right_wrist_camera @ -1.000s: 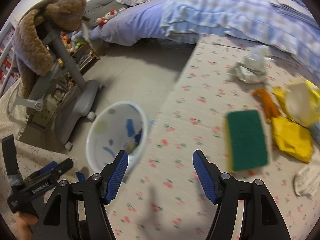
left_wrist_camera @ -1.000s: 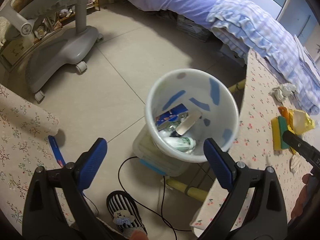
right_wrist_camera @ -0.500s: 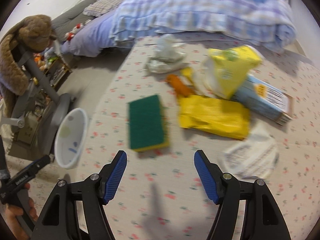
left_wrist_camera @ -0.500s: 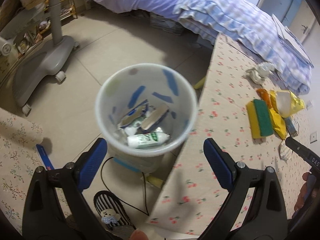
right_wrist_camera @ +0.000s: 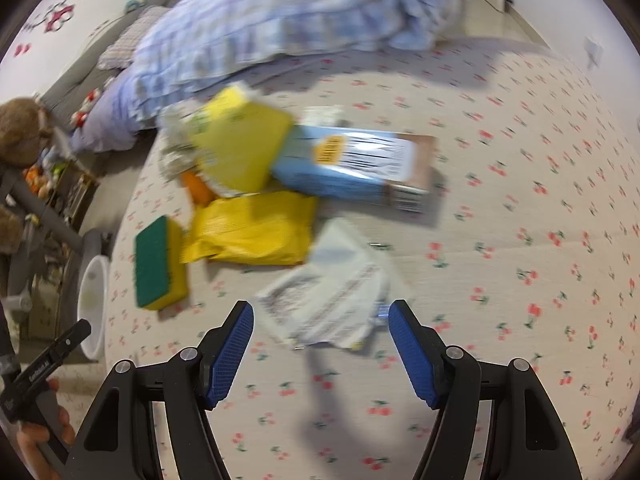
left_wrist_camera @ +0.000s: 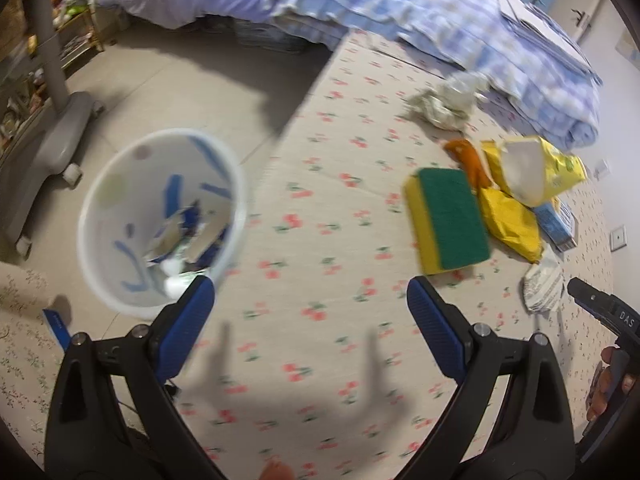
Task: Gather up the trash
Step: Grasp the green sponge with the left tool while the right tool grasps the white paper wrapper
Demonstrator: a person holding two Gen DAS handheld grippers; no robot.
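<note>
A white bin (left_wrist_camera: 160, 216) with trash inside stands on the floor beside the cherry-print table (left_wrist_camera: 320, 320); it shows at the left edge of the right wrist view (right_wrist_camera: 92, 300). On the table lie a yellow-green sponge (left_wrist_camera: 448, 220) (right_wrist_camera: 158, 264), a flat yellow bag (right_wrist_camera: 252, 228), a yellow pouch (right_wrist_camera: 240, 148), a blue box (right_wrist_camera: 356, 168), an orange scrap (right_wrist_camera: 196, 188), a crumpled tissue (left_wrist_camera: 444, 100) and a white printed wrapper (right_wrist_camera: 332, 292). My left gripper (left_wrist_camera: 310, 304) is open and empty above the table edge. My right gripper (right_wrist_camera: 320, 320) is open, just short of the white wrapper.
A bed with a blue checked quilt (left_wrist_camera: 400, 12) borders the table's far side. A grey chair base (left_wrist_camera: 44, 148) stands on the tiled floor at left. A second patterned surface (left_wrist_camera: 20, 320) lies at lower left.
Both grippers have swung right over the table. The bin has slid to the left in both views. The white wrapper now lies just ahead of my right gripper's open fingers.
</note>
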